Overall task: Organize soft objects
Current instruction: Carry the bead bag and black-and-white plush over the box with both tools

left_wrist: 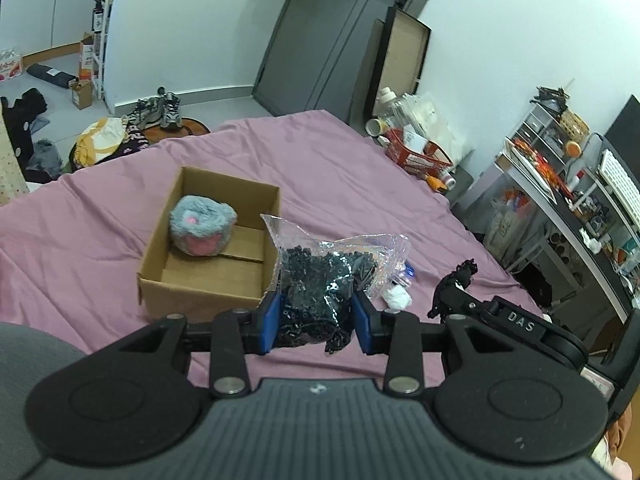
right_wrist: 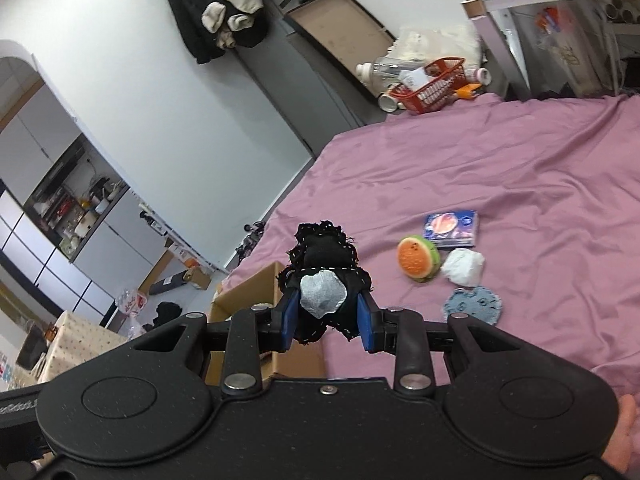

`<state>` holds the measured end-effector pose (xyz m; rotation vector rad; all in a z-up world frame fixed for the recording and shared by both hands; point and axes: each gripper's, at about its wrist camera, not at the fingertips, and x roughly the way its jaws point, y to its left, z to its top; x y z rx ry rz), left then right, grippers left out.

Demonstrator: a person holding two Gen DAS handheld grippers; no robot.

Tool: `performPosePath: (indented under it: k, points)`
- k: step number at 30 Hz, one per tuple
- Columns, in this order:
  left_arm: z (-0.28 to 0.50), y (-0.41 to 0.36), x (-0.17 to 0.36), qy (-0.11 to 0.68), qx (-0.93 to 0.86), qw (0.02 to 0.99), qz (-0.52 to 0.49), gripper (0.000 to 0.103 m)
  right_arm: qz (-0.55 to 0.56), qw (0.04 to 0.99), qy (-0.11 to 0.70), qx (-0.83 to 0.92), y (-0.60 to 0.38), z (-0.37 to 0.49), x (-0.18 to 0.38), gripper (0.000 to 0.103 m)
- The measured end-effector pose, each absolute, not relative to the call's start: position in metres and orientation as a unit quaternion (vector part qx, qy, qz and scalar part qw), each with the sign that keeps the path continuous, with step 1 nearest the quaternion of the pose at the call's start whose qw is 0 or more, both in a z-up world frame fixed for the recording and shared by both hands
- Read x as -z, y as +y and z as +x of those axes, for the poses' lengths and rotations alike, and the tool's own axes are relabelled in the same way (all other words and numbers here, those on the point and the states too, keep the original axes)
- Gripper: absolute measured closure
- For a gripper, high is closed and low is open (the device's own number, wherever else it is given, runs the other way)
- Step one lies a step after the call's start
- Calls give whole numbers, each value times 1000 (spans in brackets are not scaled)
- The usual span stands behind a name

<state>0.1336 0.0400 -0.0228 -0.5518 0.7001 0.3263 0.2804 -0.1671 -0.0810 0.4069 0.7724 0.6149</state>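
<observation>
My left gripper [left_wrist: 316, 322] is shut on a clear plastic bag of small black pieces [left_wrist: 320, 276], held above the pink bedsheet just right of an open cardboard box [left_wrist: 208, 288]. Inside the box lies a grey fluffy plush with pink paw pads [left_wrist: 202, 226]. My right gripper [right_wrist: 328, 320] is shut on a black frilly fabric item with a grey patch [right_wrist: 324, 276], lifted over the box's corner [right_wrist: 248, 292]. The right gripper and its black item [left_wrist: 456, 280] also show at the right of the left wrist view.
On the sheet lie a burger-shaped plush [right_wrist: 418, 258], a white crumpled wad [right_wrist: 464, 266], a blue round pad [right_wrist: 474, 304] and a small blue packet [right_wrist: 452, 230]. A red basket [right_wrist: 432, 86] and bottles stand past the bed's far edge; a cluttered desk [left_wrist: 568, 200] is at right.
</observation>
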Motion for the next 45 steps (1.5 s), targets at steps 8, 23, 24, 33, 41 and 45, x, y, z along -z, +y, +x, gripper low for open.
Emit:
performPosePath:
  k: [8,23,24,33,41,45]
  points:
    - [125,75,33,336,-176,882,-279,65,166,865,355,-313,-136,268,75,73]
    - [145,139,83,356,-164,866,-311,65,129,855,383,-324,-67,266,87,72]
    - [148,144,88,360,-162,865,-311,65,132,851,388,-329,-61,267,90,72]
    - [172,180,125,381,-161,847,-333,65,114,838,422,-327,-13,281,113,72]
    - [191,195,136,394,-153,841,-339,62,117,833,439,-316,3,288,121,71]
    - [195,195,128,390,-132,848,-334,52,112,833,446,-309,6,288,125,70]
